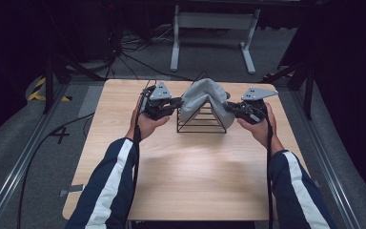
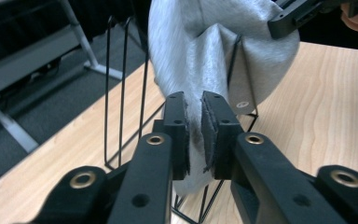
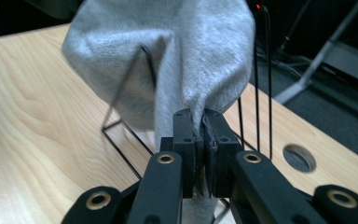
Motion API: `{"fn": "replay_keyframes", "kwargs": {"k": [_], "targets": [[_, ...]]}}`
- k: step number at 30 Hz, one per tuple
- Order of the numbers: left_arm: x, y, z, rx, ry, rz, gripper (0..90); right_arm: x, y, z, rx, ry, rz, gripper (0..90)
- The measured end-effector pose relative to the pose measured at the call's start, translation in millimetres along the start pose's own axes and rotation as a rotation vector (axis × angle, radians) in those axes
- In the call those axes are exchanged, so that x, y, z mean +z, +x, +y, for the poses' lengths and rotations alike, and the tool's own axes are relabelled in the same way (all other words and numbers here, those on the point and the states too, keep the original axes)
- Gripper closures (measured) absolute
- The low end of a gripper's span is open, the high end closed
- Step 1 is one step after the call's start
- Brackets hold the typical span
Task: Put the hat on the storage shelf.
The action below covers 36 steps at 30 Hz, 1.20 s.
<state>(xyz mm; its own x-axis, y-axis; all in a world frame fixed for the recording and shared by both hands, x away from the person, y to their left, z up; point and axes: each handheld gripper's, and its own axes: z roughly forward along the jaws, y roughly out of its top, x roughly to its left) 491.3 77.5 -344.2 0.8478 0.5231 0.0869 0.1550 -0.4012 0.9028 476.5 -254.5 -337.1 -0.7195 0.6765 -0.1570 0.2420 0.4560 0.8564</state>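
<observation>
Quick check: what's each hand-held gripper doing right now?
Left hand-held gripper: loosening, grey cloth between the pads.
Right hand-held gripper: closed on the cloth.

Right gripper (image 3: 201, 122) fingers (image 3: 184, 140) pinch grey cloth (image 3: 168, 56) draped over black wire rack (image 3: 261, 93).

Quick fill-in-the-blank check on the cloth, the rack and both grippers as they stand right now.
1. The grey cloth is draped over a black ____ rack.
2. The right gripper is ____ on a fold of the cloth.
3. The left gripper has cloth ____ its jaws.
4. The rack stands on a ____ table.

Missing words: wire; shut; between; wooden
</observation>
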Motion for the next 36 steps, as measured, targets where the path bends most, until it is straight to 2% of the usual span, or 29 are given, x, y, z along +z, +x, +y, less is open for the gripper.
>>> {"fn": "replay_keyframes", "kwargs": {"k": [1,3,4,5,6,8,9,14,15,17,19,20,21,23,25,26,28,29,32,34,36], "targets": [[1.4,0.2,-1.3,-0.014,0.001,0.0,79.0,1.8,-2.3,-2.0,0.014,-0.002,-0.004,84.0],[2.1,0.9,-2.0,-0.014,0.002,0.002,68.1,2.9,-3.8,-3.5,0.029,-0.006,-0.004,84.0],[3.2,1.3,-4.6,-0.039,-0.005,-0.009,66.6,4.6,-4.8,-6.1,0.041,-0.013,-0.002,82.8],[4.4,1.0,-8.8,-0.046,-0.005,-0.046,64.1,5.1,-4.7,-6.9,0.045,-0.013,-0.003,81.6],[5.1,1.1,-11.2,-0.049,-0.001,-0.075,60.8,5.7,-4.3,-7.7,0.046,-0.015,-0.003,78.5],[6.2,-1.2,-16.2,-0.059,0.022,-0.066,53.1,5.8,-3.8,-9.2,0.055,-0.014,-0.011,71.7],[6.5,-1.2,-19.0,-0.066,0.029,-0.077,50.4,5.1,-3.8,-10.6,0.063,-0.019,-0.007,67.8],[12.4,-3.3,-34.4,-0.109,0.041,-0.087,44.8,-2.5,-4.8,-23.3,0.112,-0.031,0.016,52.8],[14.2,-3.1,-37.3,-0.1,0.062,-0.076,44.9,-4.5,-5.1,-26.7,0.122,-0.032,0.023,50.8],[19.1,-4.3,-44.3,-0.131,0.063,-0.084,44.8,-6.7,-5.2,-33.8,0.133,-0.027,0.036,47.0],[21.0,-4.3,-46.6,-0.135,0.075,-0.08,46.8,-6.4,-5.1,-37.5,0.136,-0.015,0.038,46.2],[24.5,-4.3,-49.0,-0.137,0.093,-0.081,49.3,-2.9,-4.8,-46.5,0.149,0.017,0.055,45.9],[26.6,-4.6,-49.7,-0.137,0.093,-0.079,50.4,-1.2,-4.7,-49.3,0.152,0.023,0.056,45.9],[31.0,-4.2,-49.4,-0.124,0.104,-0.081,58.8,3.1,-5.0,-55.4,0.169,0.033,0.067,47.6],[35.0,-4.6,-48.7,-0.13,0.109,-0.068,63.2,9.2,-4.6,-60.3,0.173,0.049,0.065,52.0],[37.0,-3.7,-48.2,-0.114,0.122,-0.071,68.9,11.1,-4.4,-60.7,0.171,0.061,0.055,56.3],[42.4,-4.6,-47.9,-0.102,0.15,-0.037,70.9,14.8,-3.7,-60.6,0.167,0.063,0.039,65.7],[44.7,-4.3,-48.2,-0.102,0.157,-0.036,70.8,16.3,-3.9,-60.3,0.159,0.066,0.042,67.3],[48.2,-3.2,-49.1,-0.103,0.157,-0.02,72.6,21.5,-1.8,-59.6,0.137,0.079,0.031,75.5],[49.8,-2.6,-50.0,-0.111,0.147,-0.035,77.5,22.9,-1.3,-59.7,0.129,0.079,0.027,79.5],[51.5,-3.5,-49.7,-0.094,0.149,-0.025,85.0,23.2,-1.8,-59.8,0.127,0.075,0.029,83.2]]}}
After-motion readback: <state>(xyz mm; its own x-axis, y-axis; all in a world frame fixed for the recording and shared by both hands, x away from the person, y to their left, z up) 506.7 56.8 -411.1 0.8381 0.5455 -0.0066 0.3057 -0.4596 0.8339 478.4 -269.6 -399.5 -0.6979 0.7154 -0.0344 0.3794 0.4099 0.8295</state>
